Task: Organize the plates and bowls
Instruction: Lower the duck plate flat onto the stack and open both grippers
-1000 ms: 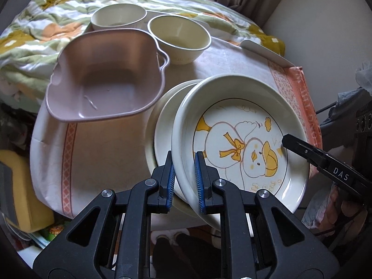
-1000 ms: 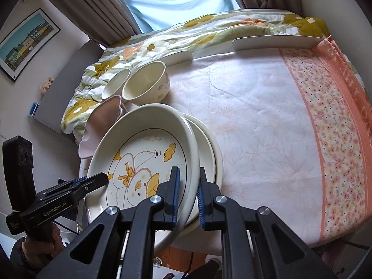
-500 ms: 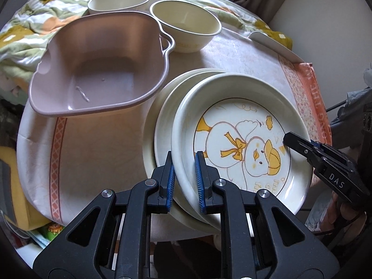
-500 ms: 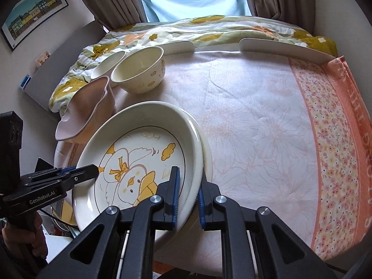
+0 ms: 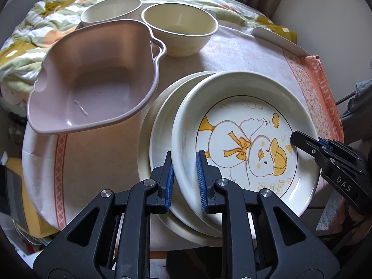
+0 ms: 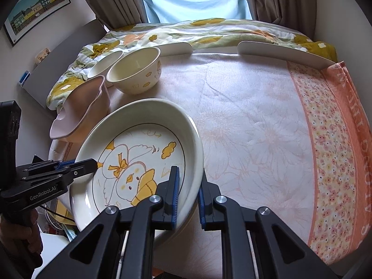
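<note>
A cream plate with a yellow duck drawing [image 5: 244, 139] is gripped at two opposite rims. My left gripper [image 5: 185, 179] has its blue pads on the near rim, and its jaws are opening slightly. My right gripper [image 6: 188, 190] is shut on the other rim; its tip shows in the left wrist view [image 5: 295, 138]. The duck plate [image 6: 139, 158] sits slightly tilted over two plain cream plates [image 5: 160, 125], which are hidden in the right wrist view. A pink heart-shaped dish [image 5: 93, 88] and two cream bowls [image 5: 181, 30] [image 5: 109, 11] stand behind.
The round table wears a pale flowered cloth [image 6: 255, 127] with an orange border at the right. White rails [image 6: 279, 51] edge its far side, with a floral blanket [image 6: 209, 30] beyond. A person's hand [image 6: 21, 239] holds the left gripper's handle.
The duck plate has come down and shifted over the plain plates, which no longer show in the right wrist view. The left gripper has sunk a little with it.
</note>
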